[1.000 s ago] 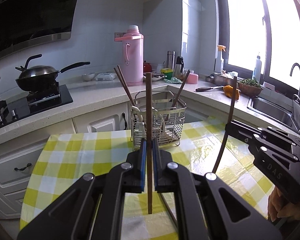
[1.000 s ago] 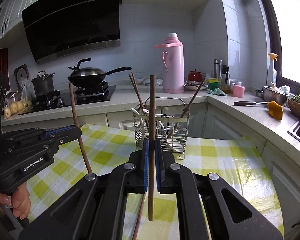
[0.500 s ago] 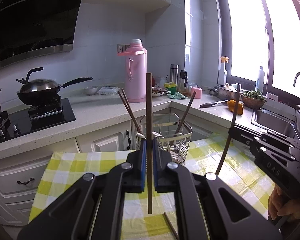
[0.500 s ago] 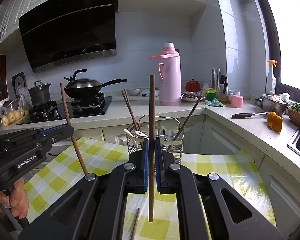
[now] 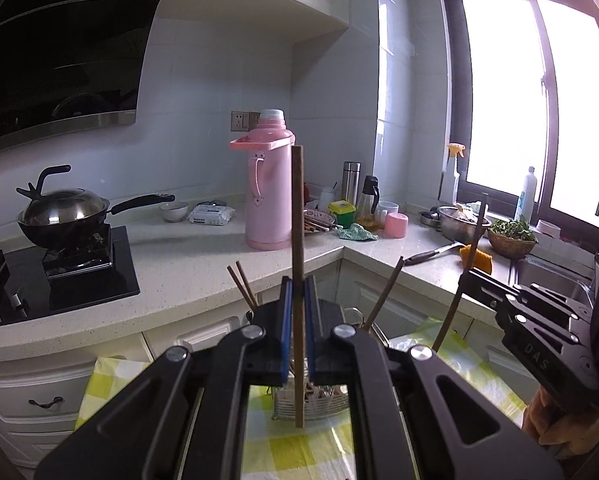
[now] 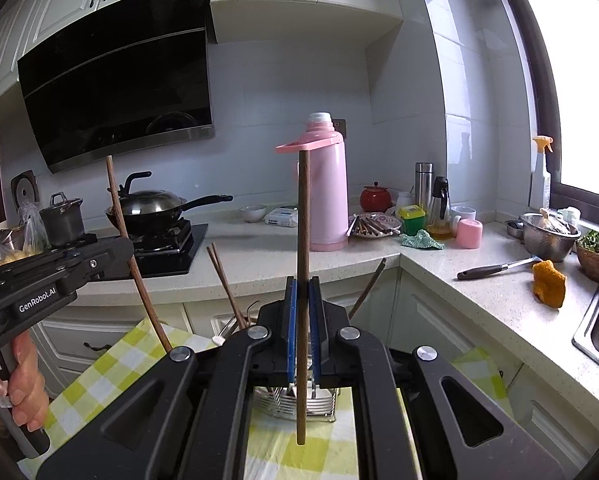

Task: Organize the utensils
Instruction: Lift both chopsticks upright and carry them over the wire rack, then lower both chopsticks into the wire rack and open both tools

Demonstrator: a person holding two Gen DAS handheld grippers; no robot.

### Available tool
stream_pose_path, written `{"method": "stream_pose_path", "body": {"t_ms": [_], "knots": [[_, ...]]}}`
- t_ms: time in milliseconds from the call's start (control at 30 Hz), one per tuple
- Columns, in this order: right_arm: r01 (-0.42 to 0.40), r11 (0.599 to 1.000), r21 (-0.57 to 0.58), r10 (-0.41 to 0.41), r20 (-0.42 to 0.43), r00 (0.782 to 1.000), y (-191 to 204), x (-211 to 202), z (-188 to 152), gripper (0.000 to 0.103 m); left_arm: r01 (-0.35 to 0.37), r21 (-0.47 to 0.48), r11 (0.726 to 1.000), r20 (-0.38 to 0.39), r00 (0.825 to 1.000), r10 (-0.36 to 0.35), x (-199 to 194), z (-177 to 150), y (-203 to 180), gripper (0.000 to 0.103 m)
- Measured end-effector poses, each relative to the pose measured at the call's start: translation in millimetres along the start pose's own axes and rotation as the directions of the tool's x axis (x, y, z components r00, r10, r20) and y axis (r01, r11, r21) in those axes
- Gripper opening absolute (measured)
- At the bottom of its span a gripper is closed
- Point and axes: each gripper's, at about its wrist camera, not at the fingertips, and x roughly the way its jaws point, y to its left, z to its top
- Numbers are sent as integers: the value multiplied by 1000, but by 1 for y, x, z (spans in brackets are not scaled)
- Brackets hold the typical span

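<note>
Kitchen counter filling the background | left gripper [image 5: 297,320] pinching one chopstick [image 5: 298,240] upright, frame center | right gripper [image 6: 303,322] clamping another chopstick [image 6: 302,248] | wire caddy [image 6: 295,402] sitting low-center | risk: sticks slipping or missing the caddy, I'm guessing

Upright chopstick [image 6: 302,264] clamped between right tongs [image 6: 302,312] above wire rack [image 6: 295,400].

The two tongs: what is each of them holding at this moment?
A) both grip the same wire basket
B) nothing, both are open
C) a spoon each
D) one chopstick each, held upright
D: the left tongs are shut on a brown chopstick standing upright, and the right tongs clamp a second chopstick the same way, above the wire basket on the checked cloth.
</note>
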Motion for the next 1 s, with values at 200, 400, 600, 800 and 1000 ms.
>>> {"method": "stream_pose_path", "body": {"t_ms": [200, 400, 600, 800, 1000], "knots": [[-3, 1000, 22, 3, 18, 1000, -12, 19, 24, 7, -15, -7, 1000, 21, 1000, 15, 24, 30, 2, 6], [-17, 999, 38, 16, 25, 1000, -16, 41, 31, 7, -32, -48, 998, 29, 999, 33, 54, 46, 9, 6], [-14, 1000, 14, 14, 11, 1000, -17, 73, 27, 7, -42, -80, 996, 4, 999, 42, 91, 46, 16, 6], [-38, 997, 61, 36, 19, 999, -29, 85, 33, 7, -42, -87, 995, -23, 999, 40, 116, 37, 20, 6], [-37, 996, 81, 32, 53, 998, -36, 90, 43, 7, -37, -73, 997, -32, 999, 35, 123, 32, 17, 6]]}}
